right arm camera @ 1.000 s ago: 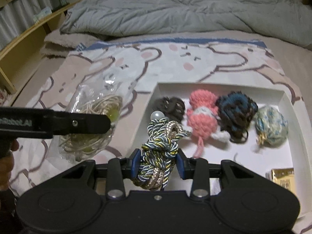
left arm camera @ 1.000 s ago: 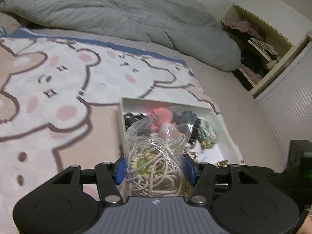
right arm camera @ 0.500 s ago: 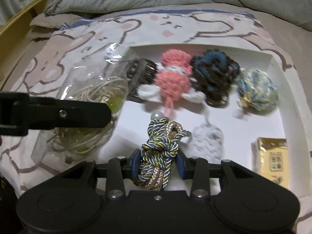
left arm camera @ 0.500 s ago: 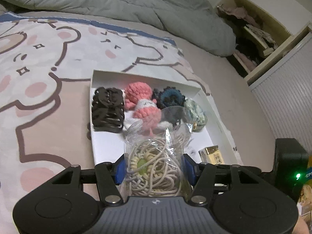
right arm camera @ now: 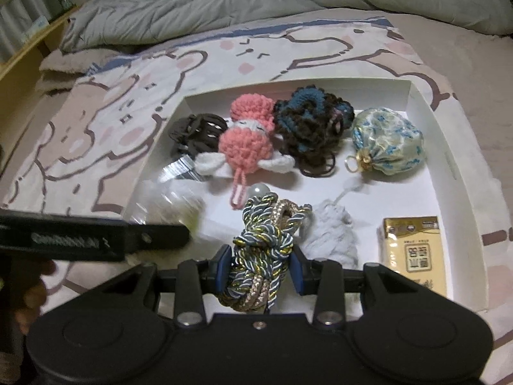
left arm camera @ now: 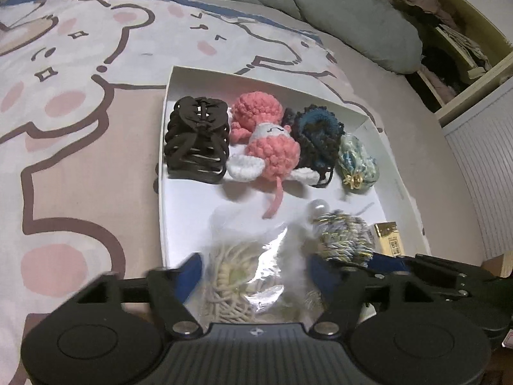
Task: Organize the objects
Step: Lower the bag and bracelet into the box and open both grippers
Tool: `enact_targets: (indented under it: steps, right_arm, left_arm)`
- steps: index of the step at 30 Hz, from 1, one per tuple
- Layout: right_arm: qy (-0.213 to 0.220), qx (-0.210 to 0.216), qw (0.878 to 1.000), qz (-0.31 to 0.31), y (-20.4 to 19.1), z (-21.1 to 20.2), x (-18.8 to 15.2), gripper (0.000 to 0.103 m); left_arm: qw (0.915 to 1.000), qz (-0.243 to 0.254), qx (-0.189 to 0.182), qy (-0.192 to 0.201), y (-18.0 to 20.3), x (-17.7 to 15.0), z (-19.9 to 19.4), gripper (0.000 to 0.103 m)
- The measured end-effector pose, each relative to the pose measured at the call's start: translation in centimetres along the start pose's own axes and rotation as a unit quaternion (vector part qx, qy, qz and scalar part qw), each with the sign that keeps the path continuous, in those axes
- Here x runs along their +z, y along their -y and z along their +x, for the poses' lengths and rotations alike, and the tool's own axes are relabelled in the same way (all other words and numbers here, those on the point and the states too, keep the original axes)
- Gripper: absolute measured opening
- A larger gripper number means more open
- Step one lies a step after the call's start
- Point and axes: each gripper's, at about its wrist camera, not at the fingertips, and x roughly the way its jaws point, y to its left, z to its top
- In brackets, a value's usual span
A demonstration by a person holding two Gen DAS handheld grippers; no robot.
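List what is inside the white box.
In the white box: a brown hair claw, pink crochet doll, dark crochet flower, floral pouch, white knit piece and gold packet. The floor beneath them is covered.

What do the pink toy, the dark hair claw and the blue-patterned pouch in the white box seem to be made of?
Pink toy: crocheted yarn, matte and bumpy, with visible loops. Dark hair claw: probably hard plastic, with rigid curved teeth and a slight sheen. Blue-patterned pouch: shiny woven fabric, perhaps satin brocade, gathered at a gold tie. White box: looks like matte cardboard.
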Motion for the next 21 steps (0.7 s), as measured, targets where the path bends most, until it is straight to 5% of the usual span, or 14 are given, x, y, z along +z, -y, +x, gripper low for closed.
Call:
enact_targets:
  steps: [17, 21]
  right_arm:
    - [0.03, 0.008, 0.999, 0.018, -0.4, -1.8, 0.5, 0.045]
    - [0.039, -0.009, 0.999, 0.015, -1.1, -2.9, 0.6, 0.055]
  left_arm:
    - [0.9984, 0.038, 0.013, 0.041, -0.2, 1.6, -3.3, 0.084]
    - [0.9957, 0.064, 0.031, 0.059, -0.1, 1.8, -4.7, 0.084]
